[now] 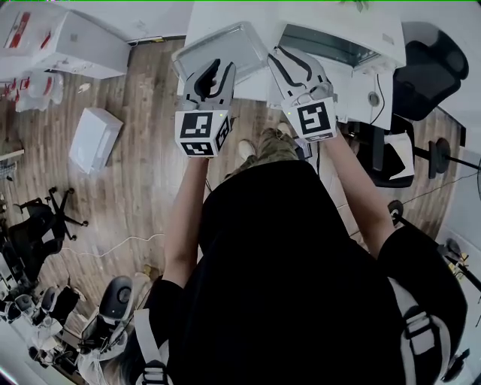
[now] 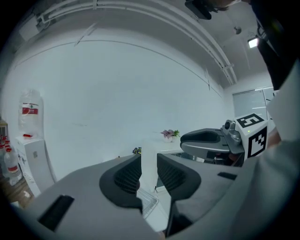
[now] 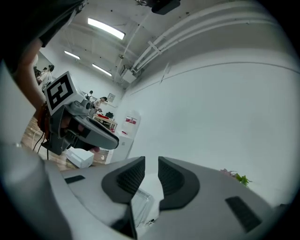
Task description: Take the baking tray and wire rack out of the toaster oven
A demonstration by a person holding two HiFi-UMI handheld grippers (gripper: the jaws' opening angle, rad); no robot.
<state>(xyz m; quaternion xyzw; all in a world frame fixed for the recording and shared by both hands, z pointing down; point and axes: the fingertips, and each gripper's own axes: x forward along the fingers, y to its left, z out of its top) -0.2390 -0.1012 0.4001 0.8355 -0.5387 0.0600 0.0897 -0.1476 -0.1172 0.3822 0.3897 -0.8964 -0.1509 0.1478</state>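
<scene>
The left gripper's [image 2: 149, 174] ribbed fingers [image 2: 125, 178] stand a narrow slit apart with only white wall showing between them, and the right gripper's [image 3: 151, 176] fingers [image 3: 174, 178] stand likewise, so both hold nothing. Below each pair, towards 6 o'clock, a corner of the baking tray [image 2: 148, 204] peeps out. The head view alone gives the layout: the tray lies on the white table [image 1: 248, 11] at 12 o'clock from the left gripper, with the toaster oven [image 1: 338, 37] at its 3 o'clock. I cannot pick out the wire rack in any view. If the rack is still inside, jaws this narrow would likely butt against its edge instead of straddling it. The tray also seems close to the table's near edge, where a careless descent could nudge it off. Only the gripper views show the empty slits.
</scene>
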